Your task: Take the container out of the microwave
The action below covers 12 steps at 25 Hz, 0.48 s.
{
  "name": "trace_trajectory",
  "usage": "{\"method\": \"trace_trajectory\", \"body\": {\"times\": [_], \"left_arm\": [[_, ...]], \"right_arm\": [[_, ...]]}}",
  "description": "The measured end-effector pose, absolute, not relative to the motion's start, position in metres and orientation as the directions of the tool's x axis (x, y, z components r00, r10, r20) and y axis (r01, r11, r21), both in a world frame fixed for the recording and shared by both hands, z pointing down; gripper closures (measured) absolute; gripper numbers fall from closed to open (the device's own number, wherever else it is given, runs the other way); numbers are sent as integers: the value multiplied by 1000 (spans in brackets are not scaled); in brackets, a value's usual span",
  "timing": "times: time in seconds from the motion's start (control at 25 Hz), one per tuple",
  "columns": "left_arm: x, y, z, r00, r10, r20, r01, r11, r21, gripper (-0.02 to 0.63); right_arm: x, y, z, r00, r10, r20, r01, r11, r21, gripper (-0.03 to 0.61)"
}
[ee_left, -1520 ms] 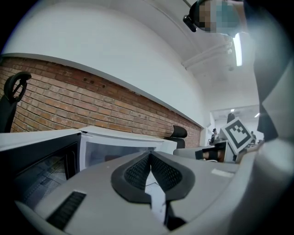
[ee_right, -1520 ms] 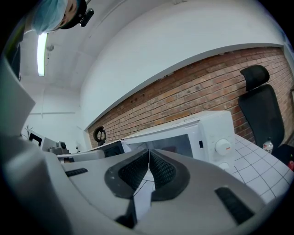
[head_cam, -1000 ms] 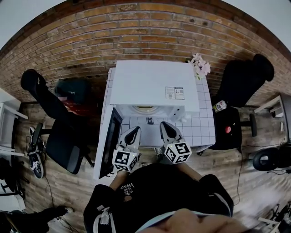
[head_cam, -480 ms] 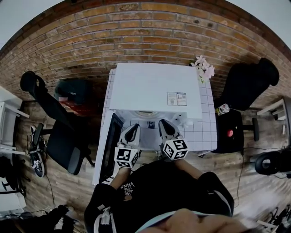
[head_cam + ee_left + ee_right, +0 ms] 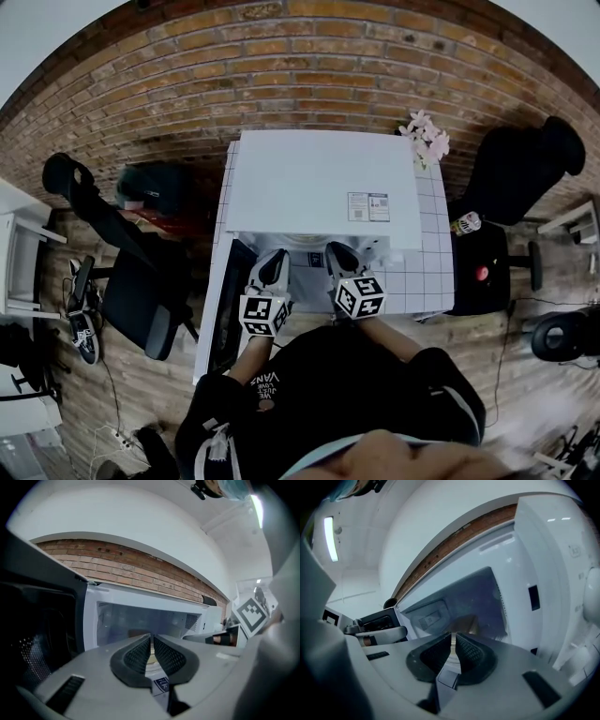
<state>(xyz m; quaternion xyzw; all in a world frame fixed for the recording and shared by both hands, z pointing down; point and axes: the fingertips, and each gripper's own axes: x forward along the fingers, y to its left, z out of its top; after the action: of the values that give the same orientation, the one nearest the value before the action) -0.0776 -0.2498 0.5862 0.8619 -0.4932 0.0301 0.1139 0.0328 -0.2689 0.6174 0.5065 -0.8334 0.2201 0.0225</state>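
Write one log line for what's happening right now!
microwave: door open | left gripper: shut, empty | right gripper: shut, empty | both aimed inside

Soft, even indoor light; strong fisheye bending and dark vignetted corners in every view. A ceiling light strip (image 5: pixel 329 538) glares in the right gripper view; the microwave interior (image 5: pixel 140 618) lies dim, foreground blurred.

the person leans in with the left forearm (image 5: pixel 246 362) and the right forearm (image 5: pixel 390 337) stretched forward, a gripper in each hand. the left gripper (image 5: pixel 276 259) and the right gripper (image 5: pixel 336 251) sit side by side, a little apart, both pointing ahead and tipped slightly downward. the left one's pads (image 5: pixel 138 655) are pressed together with nothing between them; the right one's pads (image 5: pixel 470 654) are closed the same way, empty.
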Motion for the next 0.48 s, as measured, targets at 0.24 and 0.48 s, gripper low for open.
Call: {"method": "trace_trajectory", "body": {"times": [0.24, 0.48], "left_arm": [[-79, -268, 603, 497, -842, 211, -862, -450, 233, 601], [-75, -285, 617, 511, -828, 231, -847, -440, 298, 532]], "right_arm": [[36, -283, 628, -480, -832, 278, -851, 364, -378, 571], [30, -296, 636, -485, -829, 277, -834, 344, -431, 489]]}}
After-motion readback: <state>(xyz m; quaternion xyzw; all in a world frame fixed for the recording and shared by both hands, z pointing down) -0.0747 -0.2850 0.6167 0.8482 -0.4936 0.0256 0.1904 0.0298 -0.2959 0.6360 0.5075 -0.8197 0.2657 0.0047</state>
